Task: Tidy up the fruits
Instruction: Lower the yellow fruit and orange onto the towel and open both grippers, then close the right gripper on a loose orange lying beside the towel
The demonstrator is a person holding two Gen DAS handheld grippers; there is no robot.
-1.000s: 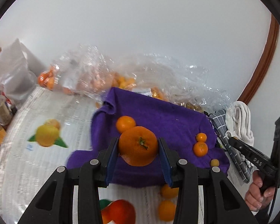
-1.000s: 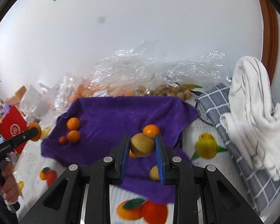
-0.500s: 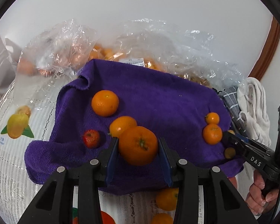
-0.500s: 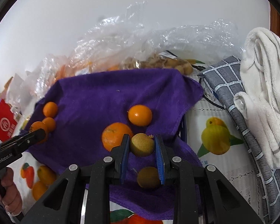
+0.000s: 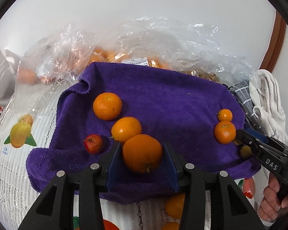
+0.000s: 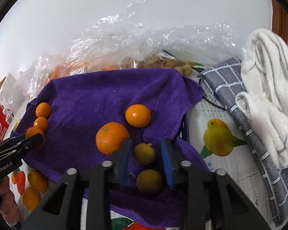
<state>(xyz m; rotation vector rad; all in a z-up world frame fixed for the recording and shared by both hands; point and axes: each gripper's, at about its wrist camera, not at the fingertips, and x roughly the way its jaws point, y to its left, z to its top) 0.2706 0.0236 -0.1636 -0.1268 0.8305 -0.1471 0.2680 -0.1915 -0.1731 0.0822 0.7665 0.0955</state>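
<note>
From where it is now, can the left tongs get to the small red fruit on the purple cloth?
Probably yes. The red fruit lies uncovered on the purple cloth, just left of the left tongs. But a big orange sits between the open jaws, so they must back away from it first.

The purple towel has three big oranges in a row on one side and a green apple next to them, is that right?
Not quite: the small apple beside the orange row is red, not green, as the left wrist view shows. The three oranges do line up on the purple towel.
</note>
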